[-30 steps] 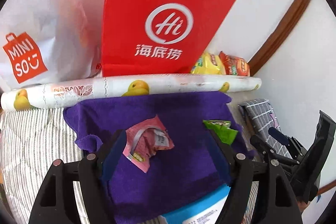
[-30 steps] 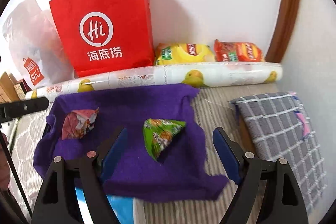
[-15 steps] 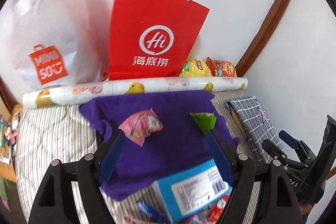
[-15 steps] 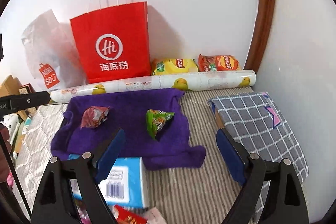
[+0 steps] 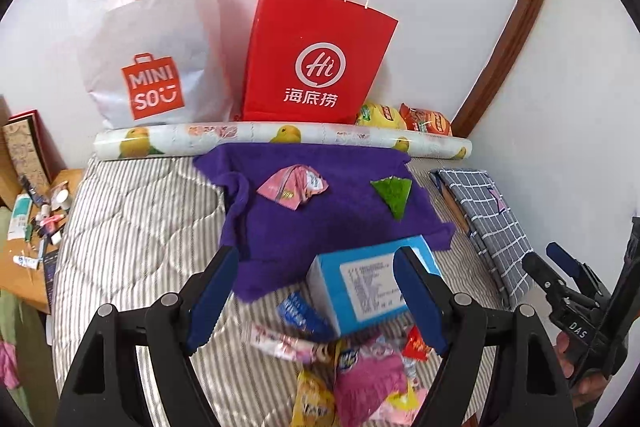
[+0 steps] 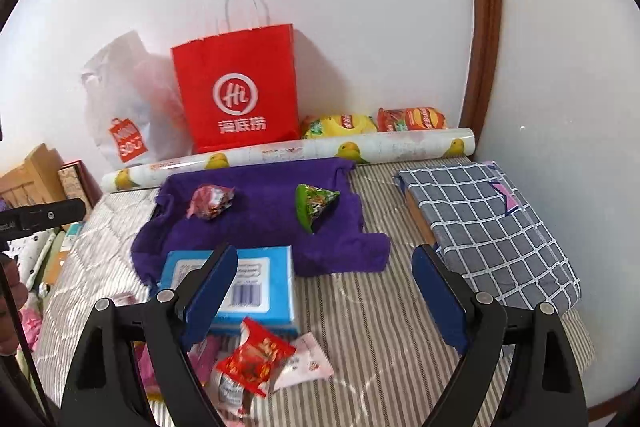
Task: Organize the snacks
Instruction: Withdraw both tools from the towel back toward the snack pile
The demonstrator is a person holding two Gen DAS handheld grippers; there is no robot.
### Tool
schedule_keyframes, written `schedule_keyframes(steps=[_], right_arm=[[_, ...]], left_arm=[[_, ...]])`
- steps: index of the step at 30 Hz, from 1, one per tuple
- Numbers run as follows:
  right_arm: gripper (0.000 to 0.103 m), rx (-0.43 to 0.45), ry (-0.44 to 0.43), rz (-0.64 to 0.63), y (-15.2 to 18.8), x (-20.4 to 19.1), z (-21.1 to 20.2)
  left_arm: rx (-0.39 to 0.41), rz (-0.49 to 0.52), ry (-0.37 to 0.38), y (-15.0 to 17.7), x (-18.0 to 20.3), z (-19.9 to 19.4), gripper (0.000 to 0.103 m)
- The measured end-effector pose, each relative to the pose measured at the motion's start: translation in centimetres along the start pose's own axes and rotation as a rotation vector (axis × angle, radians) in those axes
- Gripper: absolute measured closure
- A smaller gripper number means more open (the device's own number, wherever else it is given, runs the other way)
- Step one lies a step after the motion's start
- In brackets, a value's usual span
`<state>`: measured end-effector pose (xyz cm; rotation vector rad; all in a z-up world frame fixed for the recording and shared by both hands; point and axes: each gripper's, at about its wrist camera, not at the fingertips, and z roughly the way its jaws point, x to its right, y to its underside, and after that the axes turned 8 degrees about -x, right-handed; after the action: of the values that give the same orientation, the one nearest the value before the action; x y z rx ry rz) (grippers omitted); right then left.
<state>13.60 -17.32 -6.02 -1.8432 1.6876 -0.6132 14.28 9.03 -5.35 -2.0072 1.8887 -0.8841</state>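
Left gripper [image 5: 320, 297] has its blue-padded jaws spread wide with nothing between them, hanging over the near end of the striped bedspread [image 5: 132, 239]. Right gripper [image 6: 326, 297] is the same deal, wide apart and empty, and you can see it off at the right edge of the left wrist view too.

Right under the left one is a loose heap of snack packets [image 5: 352, 367], pink, yellow and red wrappers all jumbled up. In the right wrist view a red snack packet [image 6: 254, 359] sits at the front of that heap, just below the blue box [image 6: 256, 283], which lies flat with its barcode label up and touches the near edge of the purple towel [image 5: 320, 219].

On the towel there are two snacks well apart: a pink packet [image 5: 294, 185] on the left side and a green triangular packet [image 5: 394, 193] on the right.

Behind the towel lies a duck-print roll [image 5: 280, 139], then a red paper bag [image 5: 316, 63] and a white Miniso bag [image 5: 152, 47] against the wall, with a yellow chip bag [image 6: 340, 125] and an orange chip bag [image 6: 412, 119] beside them. A folded grey checked cloth [image 6: 488, 231] lies to the right
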Motion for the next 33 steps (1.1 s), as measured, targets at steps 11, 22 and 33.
schedule_keyframes(steps=[11,22,33], right_arm=[[0.014,-0.082,-0.029,-0.04,3.7,-1.3,-0.1],[0.02,-0.195,-0.103,-0.022,7.1,-3.4,5.2],[0.034,-0.284,-0.146,0.023,8.2,-4.2,9.9]], left_arm=[[-0.003,-0.015,-0.009,4.0,-0.7,-1.4,0.025],[-0.049,-0.065,-0.026,6.4,-3.5,0.0,0.025],[-0.066,-0.092,-0.011,7.8,-5.6,0.6,0.025]])
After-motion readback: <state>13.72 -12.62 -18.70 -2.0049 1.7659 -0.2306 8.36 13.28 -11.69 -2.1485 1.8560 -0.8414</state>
